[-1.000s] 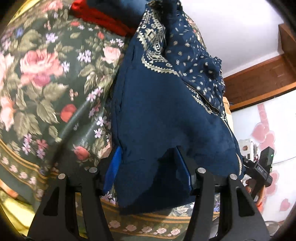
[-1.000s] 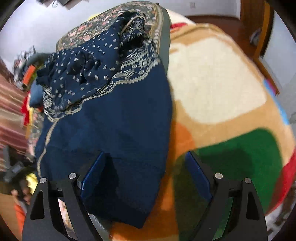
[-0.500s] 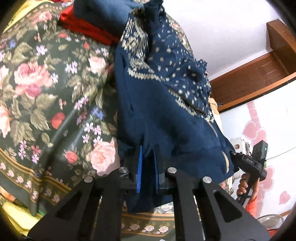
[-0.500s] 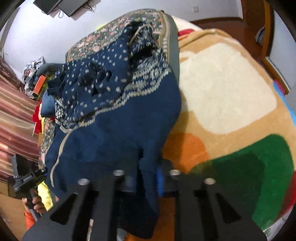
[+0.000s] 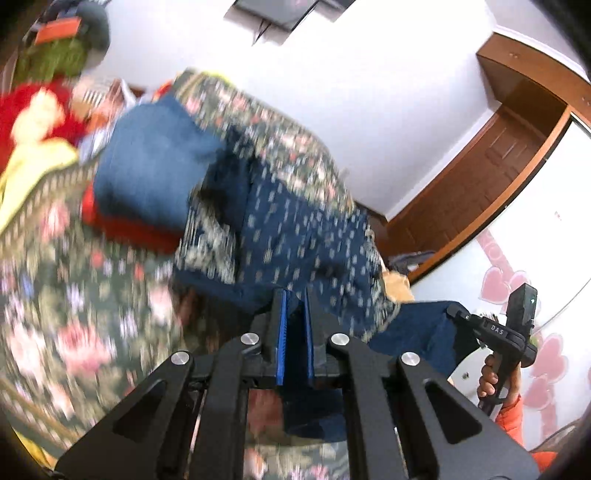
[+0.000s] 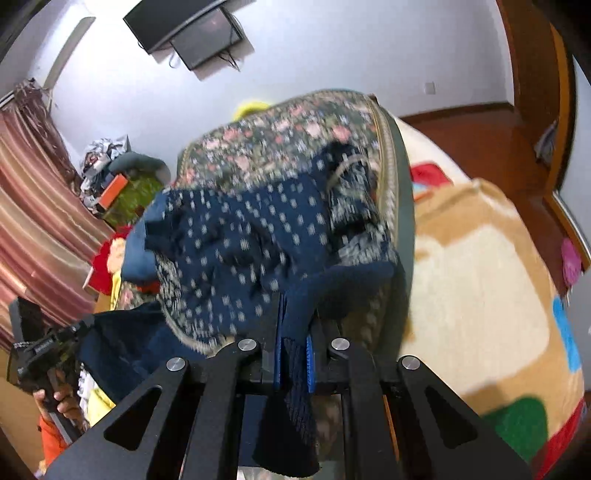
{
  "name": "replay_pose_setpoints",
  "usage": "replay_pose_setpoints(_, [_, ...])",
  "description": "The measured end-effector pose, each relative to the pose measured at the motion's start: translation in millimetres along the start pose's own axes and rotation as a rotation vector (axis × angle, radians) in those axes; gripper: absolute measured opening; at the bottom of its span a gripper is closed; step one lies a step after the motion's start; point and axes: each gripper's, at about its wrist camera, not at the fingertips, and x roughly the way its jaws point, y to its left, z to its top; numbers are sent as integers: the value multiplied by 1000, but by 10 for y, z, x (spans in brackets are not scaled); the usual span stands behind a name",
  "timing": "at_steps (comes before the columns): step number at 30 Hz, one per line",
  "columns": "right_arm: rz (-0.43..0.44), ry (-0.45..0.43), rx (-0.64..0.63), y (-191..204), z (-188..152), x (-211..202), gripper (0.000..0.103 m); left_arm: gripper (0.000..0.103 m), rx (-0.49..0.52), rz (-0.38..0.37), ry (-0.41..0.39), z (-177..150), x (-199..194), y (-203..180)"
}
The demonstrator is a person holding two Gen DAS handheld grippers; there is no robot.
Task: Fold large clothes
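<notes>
Garment: navy patterned sweater (image 6: 251, 243), lifted by hem over floral bedspread (image 5: 74, 314).
Handling: soft, floppy, fairly heavy knit; hem corners best.
Left hand-held gripper (image 5: 294, 314): clenched on hem.
Right hand-held gripper (image 6: 293, 325): clenched on ribbed hem.

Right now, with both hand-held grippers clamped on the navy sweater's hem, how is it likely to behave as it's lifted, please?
The navy sweater will likely flop: its hem hangs limp below the right hand-held gripper. Between that and the left hand-held gripper it sags, so expect drooping. Its thick knit probably grips without slipping.

White walls (image 6: 332, 55), wall-mounted screen (image 6: 192, 33), striped curtain (image 6: 33, 229), wooden door (image 5: 491, 173)
</notes>
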Motion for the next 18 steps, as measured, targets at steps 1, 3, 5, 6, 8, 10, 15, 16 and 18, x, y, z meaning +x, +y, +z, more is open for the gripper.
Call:
replay_pose_setpoints(1, [-2, -13, -6, 10, 79, 20, 8, 7, 17, 9, -14, 111, 30, -40])
replay_pose_setpoints(3, [-7, -34, -13, 17, 226, 69, 8, 7, 38, 28, -37, 294, 110, -91])
replay_pose_setpoints(5, [-7, -49, -12, 0, 362, 118, 8, 7, 59, 41, -56, 522, 214, -113])
replay_pose_setpoints(6, [-7, -58, -10, -11, 453, 160, 8, 7, 64, 41, -64, 592, 257, -117])
replay_pose_setpoints(8, [-3, -69, -10, -25, 614, 226, 8, 6, 69, 55, -75, 777, 393, -103])
replay_pose_setpoints(10, [-14, -89, -16, -33, 807, 325, 8, 6, 64, 82, -89, 1010, 548, -74])
replay_pose_setpoints(15, [-47, -117, 17, -155, 1222, 687, 8, 6, 44, 160, -124, 1494, 960, 85])
replay_pose_setpoints(16, [-54, -115, 27, -194, 1271, 758, 8, 6, 41, 172, -121, 1570, 1062, 129])
replay_pose_setpoints(18, [-80, -96, 44, -314, 1366, 995, 8, 6, 34, 204, -104, 1694, 1294, 242])
